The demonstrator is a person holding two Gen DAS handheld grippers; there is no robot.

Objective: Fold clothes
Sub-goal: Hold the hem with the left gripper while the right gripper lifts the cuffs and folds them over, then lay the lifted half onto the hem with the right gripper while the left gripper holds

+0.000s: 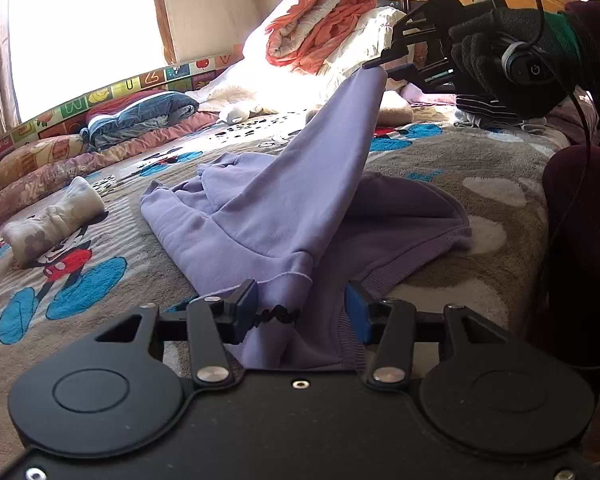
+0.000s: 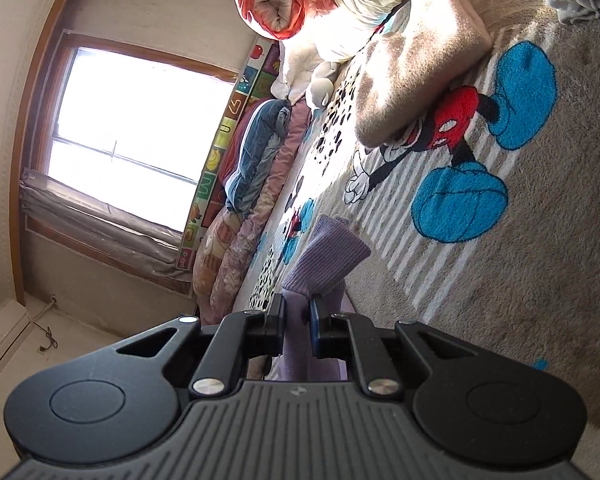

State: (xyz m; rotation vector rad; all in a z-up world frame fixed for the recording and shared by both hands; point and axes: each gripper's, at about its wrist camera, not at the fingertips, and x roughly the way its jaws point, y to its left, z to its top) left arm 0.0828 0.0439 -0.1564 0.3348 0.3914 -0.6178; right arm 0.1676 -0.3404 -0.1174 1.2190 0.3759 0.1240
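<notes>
A lavender sweatshirt (image 1: 260,216) lies rumpled on the cartoon-print blanket (image 1: 480,168). My left gripper (image 1: 300,312) sits low at its near hem, open, with hem fabric bunched between the wide-apart blue pads. In the left wrist view my right gripper (image 1: 380,66), held by a black-gloved hand (image 1: 500,60), is raised above the bed and pulls one sleeve up into a taut peak. In the right wrist view that gripper (image 2: 298,316) is shut on the ribbed sleeve cuff (image 2: 328,248), which sticks out past the fingers.
A rolled orange-and-white quilt (image 1: 320,20) and white bedding are piled at the headboard. Pillows and a folded blue garment (image 1: 140,116) line the window side. A rolled white cloth (image 1: 56,220) lies left, folded striped clothes (image 1: 488,108) far right. The person's dark red clothing (image 1: 580,240) borders the right edge.
</notes>
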